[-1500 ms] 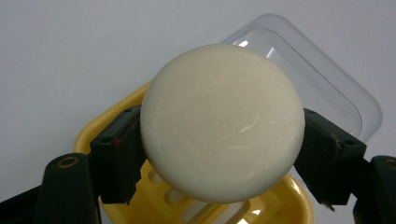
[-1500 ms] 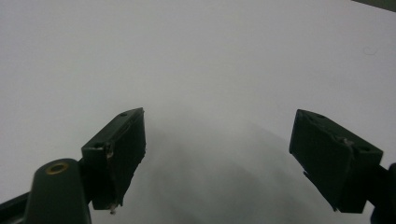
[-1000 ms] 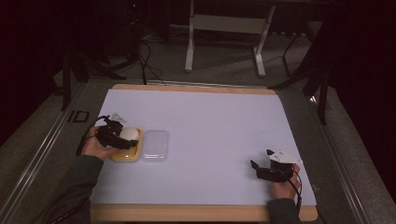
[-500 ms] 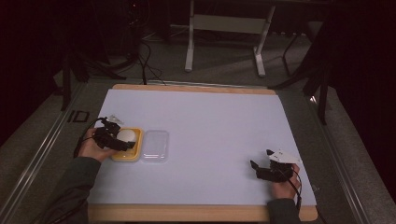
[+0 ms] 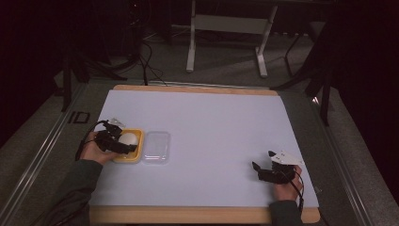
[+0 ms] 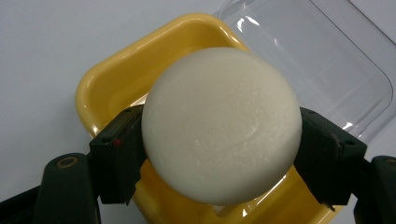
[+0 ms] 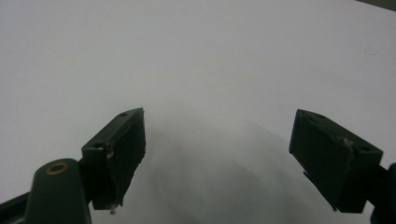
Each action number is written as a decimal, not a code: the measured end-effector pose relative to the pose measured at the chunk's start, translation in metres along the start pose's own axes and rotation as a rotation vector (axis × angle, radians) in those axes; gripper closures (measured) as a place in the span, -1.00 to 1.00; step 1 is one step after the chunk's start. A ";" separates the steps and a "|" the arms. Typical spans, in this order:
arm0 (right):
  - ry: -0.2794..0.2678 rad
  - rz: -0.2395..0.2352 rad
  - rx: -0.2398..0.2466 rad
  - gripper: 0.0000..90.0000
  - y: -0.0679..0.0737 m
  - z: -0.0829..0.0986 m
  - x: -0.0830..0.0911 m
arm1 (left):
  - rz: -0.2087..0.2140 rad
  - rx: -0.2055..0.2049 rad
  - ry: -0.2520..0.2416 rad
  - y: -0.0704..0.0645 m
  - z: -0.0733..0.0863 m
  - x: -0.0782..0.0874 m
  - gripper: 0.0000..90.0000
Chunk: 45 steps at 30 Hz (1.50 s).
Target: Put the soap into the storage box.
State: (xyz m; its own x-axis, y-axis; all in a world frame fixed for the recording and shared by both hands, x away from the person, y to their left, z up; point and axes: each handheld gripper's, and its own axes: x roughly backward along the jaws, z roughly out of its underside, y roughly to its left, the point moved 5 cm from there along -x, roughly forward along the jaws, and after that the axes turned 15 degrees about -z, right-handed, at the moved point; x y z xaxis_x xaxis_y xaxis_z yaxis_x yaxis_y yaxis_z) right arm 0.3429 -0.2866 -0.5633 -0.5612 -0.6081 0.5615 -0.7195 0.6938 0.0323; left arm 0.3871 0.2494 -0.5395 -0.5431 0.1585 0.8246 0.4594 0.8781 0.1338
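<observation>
A: Closest to the lens in your left gripper view, the left gripper [image 6: 219,154] has its black jaws pinching the white soap bar [image 6: 222,126] from both sides. It's a smooth, matte, rounded disc with a faint stamped mark on its face.

B: And right behind it, centre to lower frame, sits the yellow dish [image 6: 116,84]: glossy plastic, rounded rectangle, raised rim. You're holding the bar over the dish; whether it touches the bottom I can't tell.

A: In the high view, that all sits at the left middle of the frame: your left gripper [image 5: 123,142], the soap bar [image 5: 128,138] and the yellow dish [image 5: 132,149] by the table's left edge.

B: Upper right of your left gripper view, the clear lid [image 6: 322,60] lies flat, just beside the dish. It's thin, see-through plastic with soft corners.

A: My read: you're either seating the bar or lifting it out. If seating, lower it level, then spread the jaws gently so the slick bar doesn't tip on the rim.

B: Your right gripper [image 7: 219,158] has its jaws spread wide over bare white table covering [image 7: 196,56], gripping nothing. It rests at the lower right of the high view [image 5: 268,173], well apart from the dish.
</observation>
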 end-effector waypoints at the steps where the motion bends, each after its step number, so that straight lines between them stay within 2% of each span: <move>1: 0.000 0.000 0.000 -0.59 0.000 0.000 0.000 | 0.007 -0.006 0.006 -0.001 0.001 -0.001 -0.45; 3: 0.000 0.000 0.000 -0.59 0.000 0.000 0.000 | 0.010 -0.022 0.007 -0.001 0.002 -0.002 -0.46; 9: 0.018 0.003 0.010 -0.59 0.002 0.000 -0.002 | 0.055 -0.006 -0.014 0.001 0.002 0.003 -0.54; 15: 0.021 0.003 0.011 -0.59 0.002 0.000 -0.002 | 0.063 0.005 -0.042 0.004 0.003 0.007 -0.58; 25: 0.022 0.004 0.014 -0.59 0.002 0.000 -0.002 | 0.029 -0.002 -0.086 0.005 -0.006 0.023 -0.57; 27: 0.022 0.004 0.013 -0.59 0.002 0.000 -0.002 | 0.004 0.001 -0.100 0.006 -0.008 0.027 -0.54; 30: 0.021 0.004 0.012 -0.59 0.002 0.000 -0.002 | 0.009 0.003 -0.119 0.004 -0.011 0.031 -0.53; 33: 0.021 0.005 0.011 -0.59 0.002 0.000 -0.002 | -0.001 -0.012 -0.125 0.001 -0.014 0.034 -0.53; 36: 0.022 0.006 0.012 -0.59 0.002 0.000 -0.002 | -0.014 -0.021 -0.158 -0.006 -0.016 0.039 -0.47; 38: 0.021 0.006 0.010 -0.59 0.002 0.000 -0.002 | 0.003 -0.011 -0.187 -0.011 -0.017 0.041 -0.40; 40: 0.023 0.006 0.011 -0.59 0.002 0.000 -0.002 | 0.016 -0.022 -0.199 -0.017 -0.017 0.041 -0.36; 45: 0.025 0.005 0.010 -0.59 0.001 0.000 -0.002 | 0.017 -0.056 -0.217 -0.037 -0.015 0.039 -0.33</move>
State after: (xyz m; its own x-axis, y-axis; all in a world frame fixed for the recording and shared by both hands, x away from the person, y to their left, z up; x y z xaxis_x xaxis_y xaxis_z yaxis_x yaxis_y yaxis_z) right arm 0.3433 -0.2844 -0.5648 -0.5545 -0.5946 0.5822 -0.7207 0.6929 0.0214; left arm 0.3594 0.2159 -0.5041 -0.6706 0.2718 0.6902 0.5047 0.8490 0.1561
